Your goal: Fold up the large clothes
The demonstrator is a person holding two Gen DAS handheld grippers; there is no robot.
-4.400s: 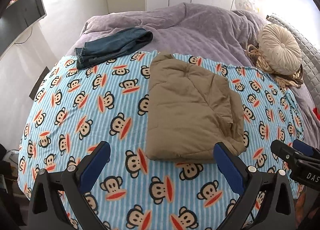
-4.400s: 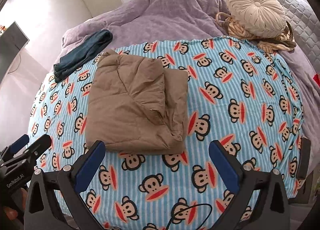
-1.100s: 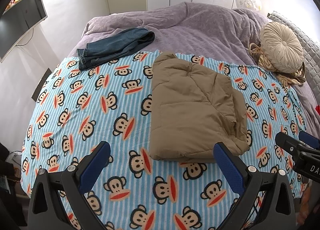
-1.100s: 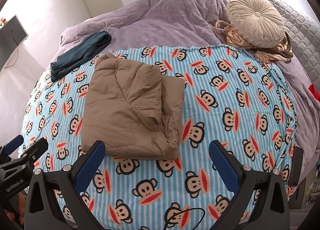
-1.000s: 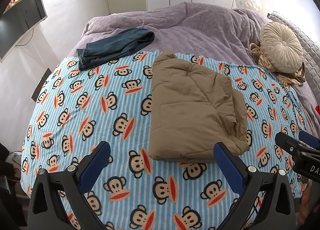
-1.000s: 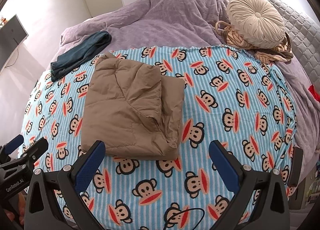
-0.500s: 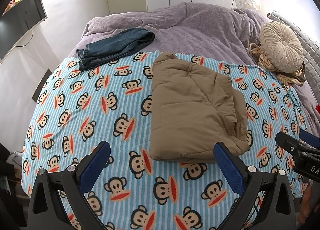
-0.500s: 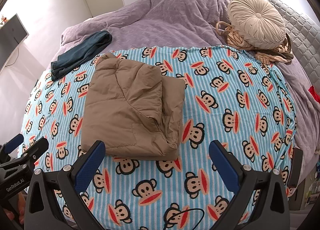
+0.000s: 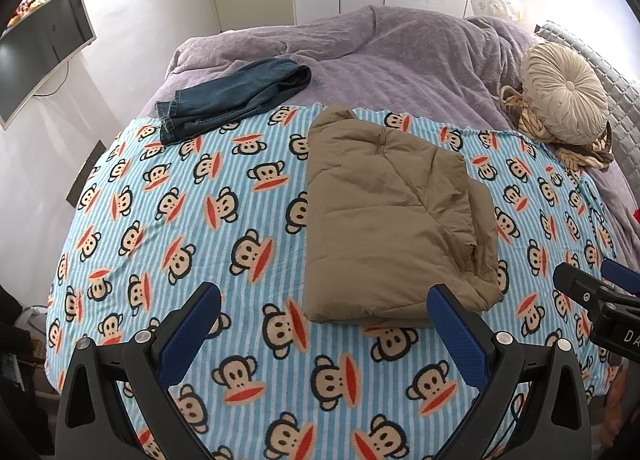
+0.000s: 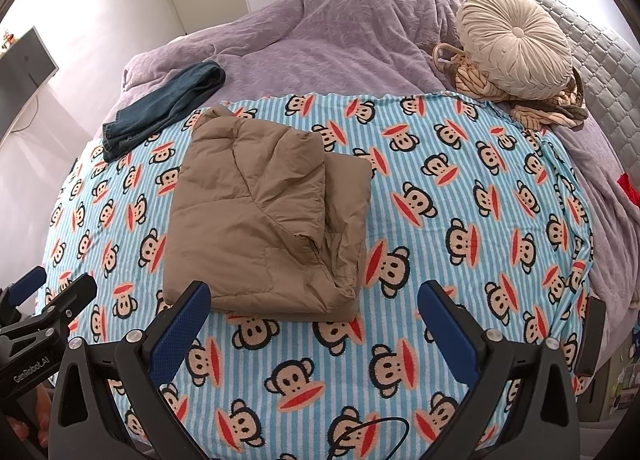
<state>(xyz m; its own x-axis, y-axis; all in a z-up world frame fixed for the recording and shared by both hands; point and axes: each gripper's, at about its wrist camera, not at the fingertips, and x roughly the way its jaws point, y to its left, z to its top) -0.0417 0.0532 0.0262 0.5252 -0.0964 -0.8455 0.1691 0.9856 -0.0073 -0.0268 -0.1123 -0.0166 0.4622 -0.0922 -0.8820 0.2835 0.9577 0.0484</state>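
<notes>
A tan padded jacket (image 9: 388, 216) (image 10: 264, 216) lies folded into a thick rectangle on the blue striped monkey-print blanket (image 9: 180, 228) (image 10: 460, 220). My left gripper (image 9: 324, 300) hovers open above the blanket's near edge, its blue pads wide apart and empty, just short of the jacket's near hem. Held back the same way, my right gripper (image 10: 314, 300) is open and holds nothing. Each gripper shows at the edge of the other's view: the right gripper (image 9: 600, 300) and the left gripper (image 10: 44, 300).
Folded blue jeans (image 9: 236, 94) (image 10: 164, 104) lie at the blanket's far left corner on the purple bedspread (image 9: 380, 56). A round cream cushion (image 9: 566, 90) (image 10: 514, 42) sits on a striped throw at the far right. A monitor (image 9: 40, 48) hangs on the left wall.
Both grippers have drawn slightly back and up from the bed, staying open. The jacket has not moved.
</notes>
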